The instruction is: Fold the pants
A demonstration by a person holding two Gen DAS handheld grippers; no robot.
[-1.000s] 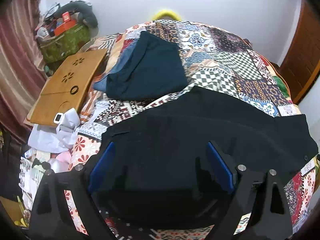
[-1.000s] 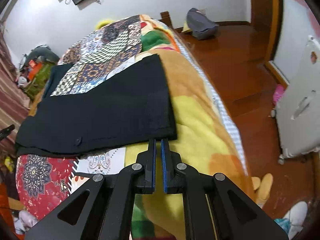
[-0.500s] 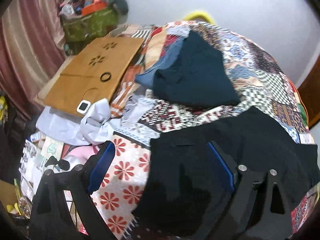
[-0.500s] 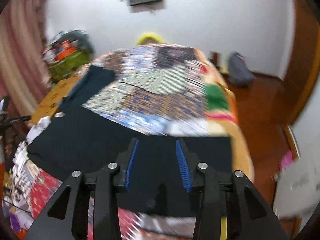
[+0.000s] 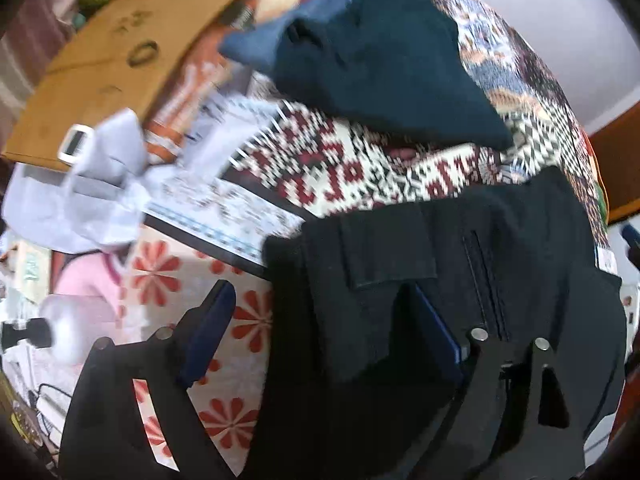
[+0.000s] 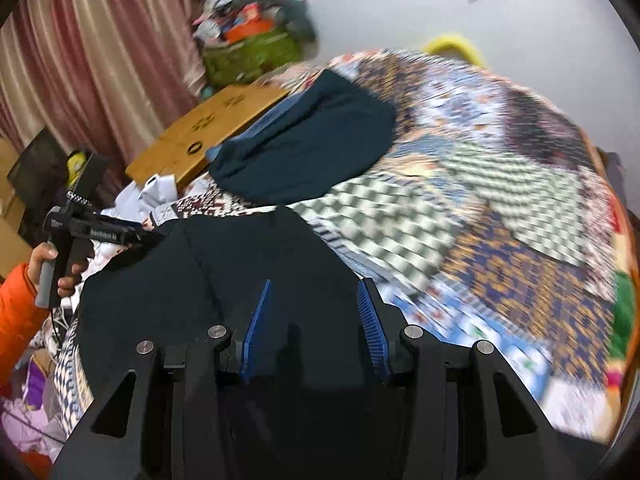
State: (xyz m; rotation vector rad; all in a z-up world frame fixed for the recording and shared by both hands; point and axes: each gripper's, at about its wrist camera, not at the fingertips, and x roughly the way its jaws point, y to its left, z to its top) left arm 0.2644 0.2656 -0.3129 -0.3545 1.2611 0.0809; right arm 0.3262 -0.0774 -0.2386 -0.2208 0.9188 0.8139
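Seemingly unlabelled, black pants (image 5: 460, 280) lie on a patchwork quilt (image 5: 360, 168), long axis running right; the left gripper (image 5: 320, 320), jaws closing but free, straddles their left edge. Right view: right gripper (image 6: 316, 320) released above the pants (image 6: 240, 272); curtain (image 6: 100, 60), white wall (image 6: 360, 0).

My left wrist camera looks steeply down, close over the black fabric pants (image 5: 460, 288) at the edge of the patchwork-quilted bed (image 5: 360, 168). My right wrist camera faces across the bed toward the white wall (image 6: 380, 4). Both views share the pants and a folded dark teal garment (image 6: 308, 152)
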